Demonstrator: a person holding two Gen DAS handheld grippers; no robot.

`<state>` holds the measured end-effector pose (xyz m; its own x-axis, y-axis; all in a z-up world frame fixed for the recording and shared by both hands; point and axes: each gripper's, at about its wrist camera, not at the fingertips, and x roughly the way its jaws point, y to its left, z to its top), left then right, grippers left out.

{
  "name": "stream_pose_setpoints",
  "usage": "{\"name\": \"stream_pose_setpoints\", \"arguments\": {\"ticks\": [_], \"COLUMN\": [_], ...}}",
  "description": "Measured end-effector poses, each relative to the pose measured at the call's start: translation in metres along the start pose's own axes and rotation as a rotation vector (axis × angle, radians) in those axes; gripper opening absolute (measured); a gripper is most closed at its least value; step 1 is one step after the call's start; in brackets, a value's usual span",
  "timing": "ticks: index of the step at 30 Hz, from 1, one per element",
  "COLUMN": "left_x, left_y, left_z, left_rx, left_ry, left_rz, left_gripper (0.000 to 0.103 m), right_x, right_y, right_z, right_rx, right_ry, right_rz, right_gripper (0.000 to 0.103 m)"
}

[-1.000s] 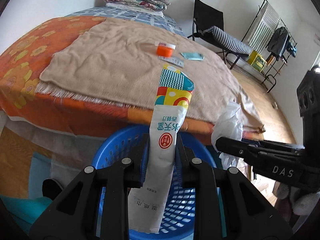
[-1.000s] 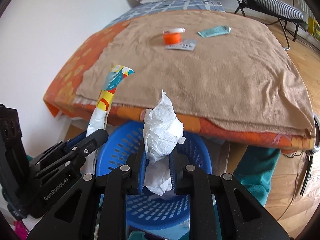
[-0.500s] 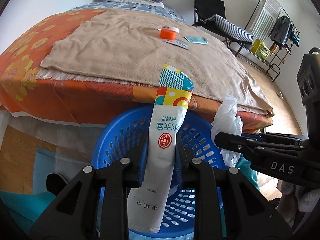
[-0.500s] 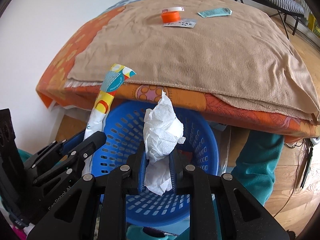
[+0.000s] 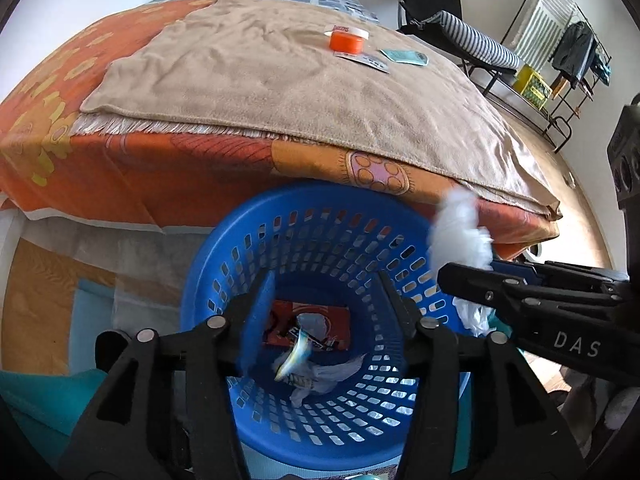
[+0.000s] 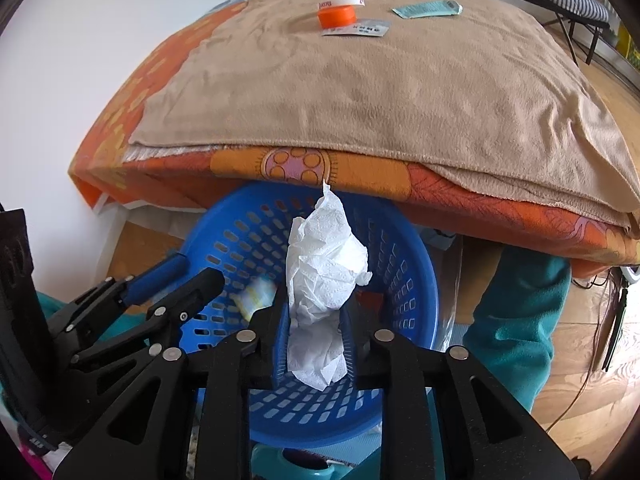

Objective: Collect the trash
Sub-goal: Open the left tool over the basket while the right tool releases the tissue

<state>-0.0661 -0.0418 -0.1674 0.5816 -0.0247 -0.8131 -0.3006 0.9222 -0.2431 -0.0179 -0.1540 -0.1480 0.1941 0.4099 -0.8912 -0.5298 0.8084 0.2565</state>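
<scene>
A blue perforated basket [image 5: 320, 224] stands on the floor against the bed; it also shows in the right wrist view [image 6: 404, 264]. My left gripper [image 5: 324, 300] is open over it and empty. The colourful wrapper [image 5: 294, 356] is inside the basket, blurred, above other trash at the bottom; it shows blurred in the right wrist view [image 6: 258, 296]. My right gripper [image 6: 314, 332] is shut on a crumpled white tissue [image 6: 324, 256] over the basket. The tissue shows in the left wrist view [image 5: 460, 236] at the basket's right rim.
On the tan blanket [image 5: 300, 80] lie an orange cup [image 5: 346, 40], a grey sachet [image 5: 366, 60] and a teal packet [image 5: 404, 56]. A black chair [image 5: 432, 0] and a clothes rack [image 5: 560, 40] stand at the right. Teal cloth [image 6: 516, 320] is right of the basket.
My left gripper opened and let go of the wrapper, which dropped into the basket. Both grippers moved lower and closer over the basket. The right gripper still holds the tissue.
</scene>
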Motion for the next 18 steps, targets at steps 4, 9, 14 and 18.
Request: {"name": "stream_pose_setpoints", "arguments": {"ticks": [4, 9, 14, 18], "left_x": [-0.0002, 0.0035, 0.0050, 0.0062], "left_y": [0.0029, 0.0043, 0.0043, 0.0044], "left_z": [0.0019, 0.0020, 0.0015, 0.0015], "left_rx": [-0.017, -0.028, -0.030, -0.033], "left_ry": [0.001, 0.014, 0.020, 0.025], "left_rz": [-0.006, 0.001, 0.005, 0.003], "left_gripper": [0.052, 0.052, 0.052, 0.052], "right_x": [-0.0015, -0.0018, -0.0037, -0.0056], "right_y": [-0.0037, -0.0060, -0.0083, -0.0102], "right_z": [0.0008, 0.0023, 0.0035, 0.0037], "right_rx": [0.023, 0.035, 0.047, 0.060], "right_ry": [-0.010, -0.005, -0.012, -0.018], "right_rz": [-0.004, -0.010, -0.018, -0.018], "right_gripper": [0.044, 0.045, 0.046, 0.048]}}
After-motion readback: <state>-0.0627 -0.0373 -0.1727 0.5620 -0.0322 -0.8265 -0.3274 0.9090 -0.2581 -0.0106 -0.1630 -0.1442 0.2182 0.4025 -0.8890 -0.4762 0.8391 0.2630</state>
